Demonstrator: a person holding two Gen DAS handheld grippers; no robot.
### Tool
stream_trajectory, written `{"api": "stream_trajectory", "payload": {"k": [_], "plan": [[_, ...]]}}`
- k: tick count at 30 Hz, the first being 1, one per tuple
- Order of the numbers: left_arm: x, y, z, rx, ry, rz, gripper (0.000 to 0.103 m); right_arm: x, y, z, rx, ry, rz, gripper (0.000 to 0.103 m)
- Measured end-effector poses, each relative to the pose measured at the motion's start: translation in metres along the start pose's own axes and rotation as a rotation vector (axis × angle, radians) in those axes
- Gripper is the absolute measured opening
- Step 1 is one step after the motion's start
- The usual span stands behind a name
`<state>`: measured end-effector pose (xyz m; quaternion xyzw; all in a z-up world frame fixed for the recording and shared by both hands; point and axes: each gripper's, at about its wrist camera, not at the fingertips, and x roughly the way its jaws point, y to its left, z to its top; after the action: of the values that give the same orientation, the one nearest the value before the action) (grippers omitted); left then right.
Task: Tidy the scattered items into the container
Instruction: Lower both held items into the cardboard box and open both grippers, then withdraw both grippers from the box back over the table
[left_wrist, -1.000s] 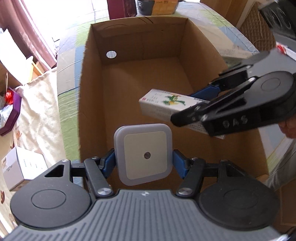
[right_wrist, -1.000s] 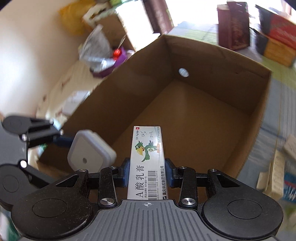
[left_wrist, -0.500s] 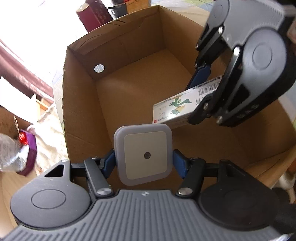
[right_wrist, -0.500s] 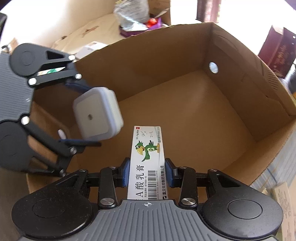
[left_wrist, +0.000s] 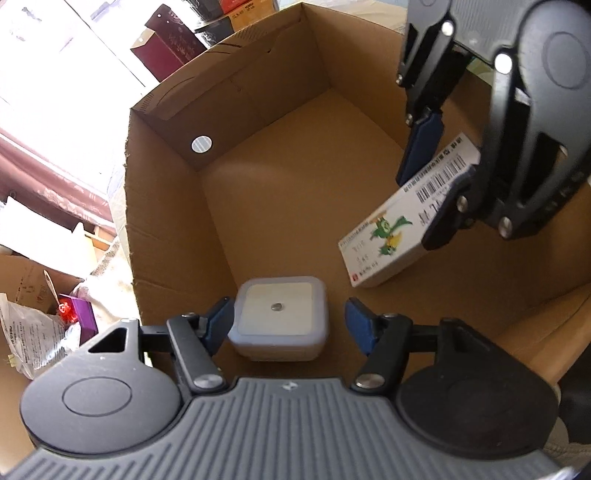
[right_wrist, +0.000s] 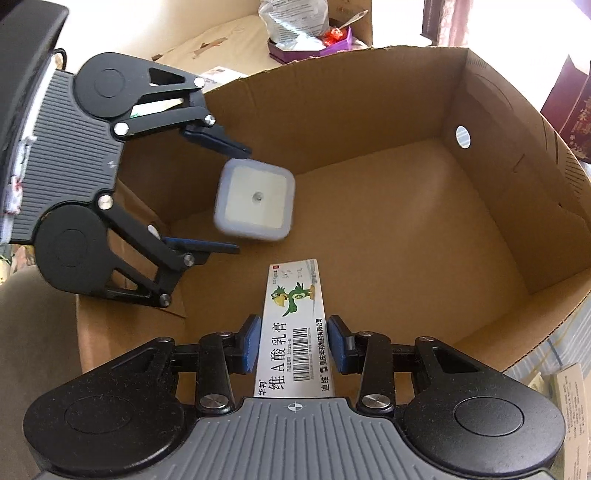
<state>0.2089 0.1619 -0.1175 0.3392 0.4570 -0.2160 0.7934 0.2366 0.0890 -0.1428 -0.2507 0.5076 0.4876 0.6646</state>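
Bright window light fills the top left of the left wrist view, and a dark red box (left_wrist: 168, 48) stands behind a big cardboard box (left_wrist: 258, 110). A purple box (left_wrist: 84, 316) sits off to the left on a pale cloth. The cardboard box has a small round hole (left_wrist: 201, 144) in its far wall. The left gripper (left_wrist: 290, 319) is over the near end of the box, and its blue fingers (left_wrist: 218, 325) are spread wide apart. Between them is a white square night light (left_wrist: 279, 317), touching neither finger; I cannot tell if it is lying on the box floor or in the air. To the right, the right gripper (left_wrist: 439, 192) reaches down into the box and pinches a white medicine box (left_wrist: 402, 225) with a green bird on it. That box tilts down toward the floor.

Pale cloth and a crinkly bag (right_wrist: 295, 22) show behind the cardboard box (right_wrist: 517, 110) in the right wrist view. The right gripper (right_wrist: 293, 343) squeezes the medicine box (right_wrist: 293, 325) between its blue fingers (right_wrist: 249, 343), and the long box points forward over the brown floor. The left gripper (right_wrist: 221, 195) comes in from the left with its fingers far apart. The night light (right_wrist: 255, 199) looks blurry just past those fingers, near the left wall.
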Motion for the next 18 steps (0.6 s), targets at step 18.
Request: {"api": "stream_trajectory", "payload": {"k": [18], "plan": [[-0.025,0.000,0.015,0.052,-0.104,0.069,0.096,-0.037,0.022,-0.009,-0.036,-0.092,-0.017,0.074]]}}
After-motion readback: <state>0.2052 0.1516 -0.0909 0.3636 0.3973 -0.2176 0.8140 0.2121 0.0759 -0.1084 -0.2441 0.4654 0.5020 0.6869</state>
